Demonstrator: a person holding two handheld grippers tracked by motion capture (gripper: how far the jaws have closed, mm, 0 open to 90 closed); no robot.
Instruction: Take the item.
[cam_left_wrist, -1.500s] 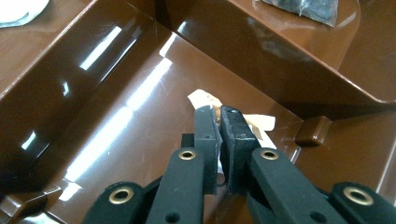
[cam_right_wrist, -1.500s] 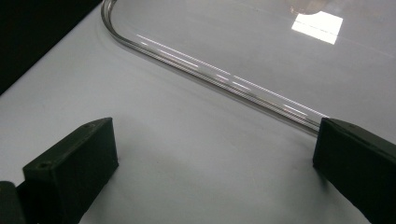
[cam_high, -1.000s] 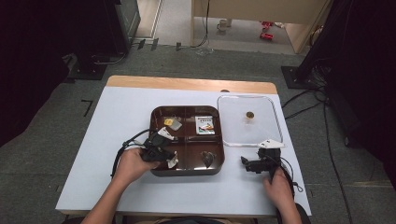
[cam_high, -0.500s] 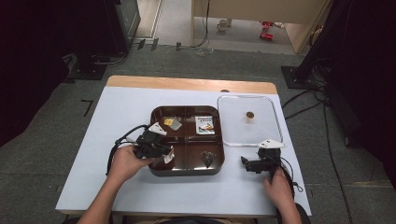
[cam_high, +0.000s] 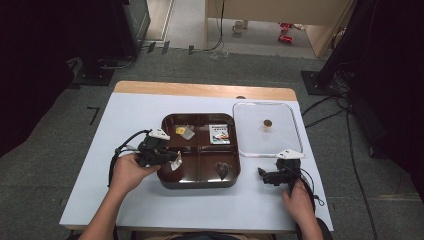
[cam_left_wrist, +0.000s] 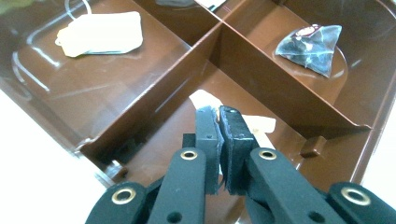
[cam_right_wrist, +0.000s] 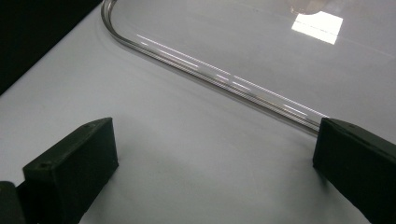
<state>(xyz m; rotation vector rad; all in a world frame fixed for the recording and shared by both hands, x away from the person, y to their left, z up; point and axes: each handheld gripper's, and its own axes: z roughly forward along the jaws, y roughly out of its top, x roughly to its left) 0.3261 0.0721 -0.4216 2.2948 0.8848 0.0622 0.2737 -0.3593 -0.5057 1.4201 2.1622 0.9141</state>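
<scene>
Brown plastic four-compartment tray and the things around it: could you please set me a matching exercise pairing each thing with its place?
Things:
1. dark pyramid-shaped tea bag
2. white printed flat sachet
3. clear plastic lid
4. small white paper bag

Places:
A. at the closed jaws of the left hand-held gripper
B. far right compartment of the brown tray
C. on the white table, right of the tray
D. near right compartment of the tray

Pairs: 1-D, 2-B, 3-C, 4-A

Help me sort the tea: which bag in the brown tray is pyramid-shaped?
The dark mesh tea bag in the tray's near-right compartment. The others are flat paper sachets or packets, including the white one pinched by the left gripper.
</scene>
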